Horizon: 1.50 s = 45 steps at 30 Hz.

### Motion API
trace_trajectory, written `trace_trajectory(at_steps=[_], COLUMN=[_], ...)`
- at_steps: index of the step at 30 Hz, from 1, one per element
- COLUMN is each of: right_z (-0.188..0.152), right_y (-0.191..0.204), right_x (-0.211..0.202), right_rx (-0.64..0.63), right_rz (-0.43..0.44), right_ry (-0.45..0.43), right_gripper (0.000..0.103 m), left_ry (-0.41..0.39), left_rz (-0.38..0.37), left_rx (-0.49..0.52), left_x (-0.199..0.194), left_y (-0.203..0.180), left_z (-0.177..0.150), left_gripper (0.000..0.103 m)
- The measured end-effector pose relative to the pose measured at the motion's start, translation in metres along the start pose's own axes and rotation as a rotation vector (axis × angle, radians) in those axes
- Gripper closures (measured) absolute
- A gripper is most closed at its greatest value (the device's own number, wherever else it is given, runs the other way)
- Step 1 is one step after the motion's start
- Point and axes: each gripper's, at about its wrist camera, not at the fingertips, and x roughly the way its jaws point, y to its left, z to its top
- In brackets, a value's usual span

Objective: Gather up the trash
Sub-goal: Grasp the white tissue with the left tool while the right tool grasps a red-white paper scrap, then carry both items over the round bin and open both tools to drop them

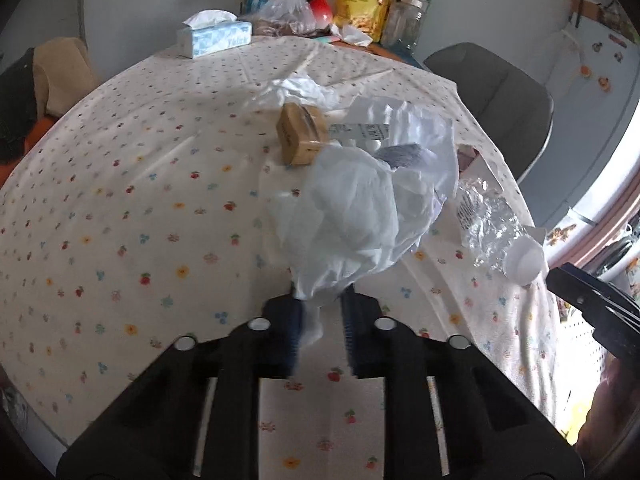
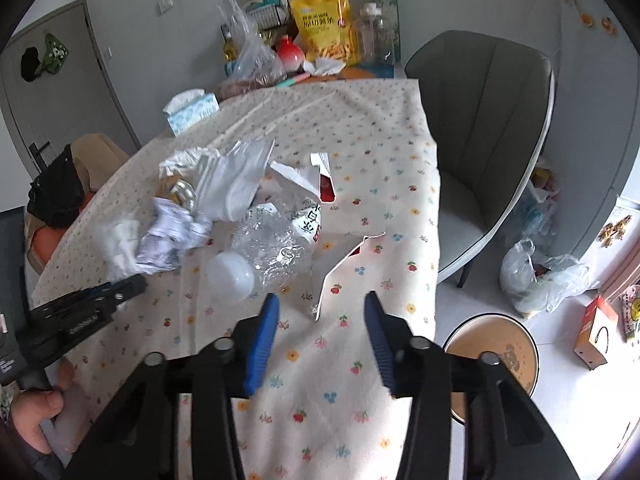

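A pile of trash lies on the flower-print tablecloth (image 1: 140,200). My left gripper (image 1: 320,304) is shut on the near tail of a white tissue wad (image 1: 348,216), which fills the view just past its pads. Behind the wad are a small tan box (image 1: 300,132) and crumpled white paper (image 1: 400,120). A crushed clear bottle (image 2: 272,244) with a white cap lies just ahead of my right gripper (image 2: 322,312), slightly left. That gripper is open over the cloth with nothing between its pads, and a torn white-and-red paper piece (image 2: 344,260) lies just beyond it. The left gripper (image 2: 136,284) shows at the left, by the wad (image 2: 120,244).
A tissue box (image 1: 216,36), a yellow snack bag (image 2: 324,24), bottles and a plastic bag crowd the table's far end. A grey chair (image 2: 480,140) stands at the right edge. On the floor are a filled plastic bag (image 2: 536,280) and a round tan stool (image 2: 496,344).
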Motion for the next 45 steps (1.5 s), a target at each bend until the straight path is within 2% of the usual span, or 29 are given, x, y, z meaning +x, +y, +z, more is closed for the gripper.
trace_trajectory(at_steps=[3,6,8,10,17,22,32,45], right_z=[0.004,0.006,0.007,0.007,0.007,0.006,0.002,-0.013], right_y=[0.002,0.004,0.004,0.001,-0.003,-0.016,-0.063,-0.141], right_x=[0.013,0.024,0.030,0.034,0.011,-0.008,-0.049,-0.071], right_rx=[0.000,-0.003,-0.002,0.006,0.007,0.024,0.085,0.200], right_rz=[0.004,0.008,0.009,0.035,0.074,0.078,0.024,-0.060], right_ry=[0.019,0.031,0.032,0.039,-0.025,-0.051,-0.118,-0.151], right_gripper=[0.069,0.079,0.095,0.099,0.100,0.100,0.100,0.100], left_ry=[-0.023,-0.058,-0.075,-0.089,-0.115,-0.137,-0.140,-0.080], left_rz=[-0.011,-0.003,-0.001,0.002,-0.022,-0.056,-0.144,-0.213], left_rx=[-0.002,-0.003,-0.009,-0.013,0.010,0.058,0.167,0.285], left_x=[-0.010,-0.023,-0.030,-0.036,-0.048,-0.051,-0.044,-0.008], left_y=[0.001,0.002,0.003,0.004,-0.013,-0.047,-0.121,-0.219], left_z=[0.003,0.008,0.011,0.015,0.020,0.029,0.039,0.034], left_gripper=[0.091,0.091,0.091,0.091,0.091,0.091,0.091,0.091])
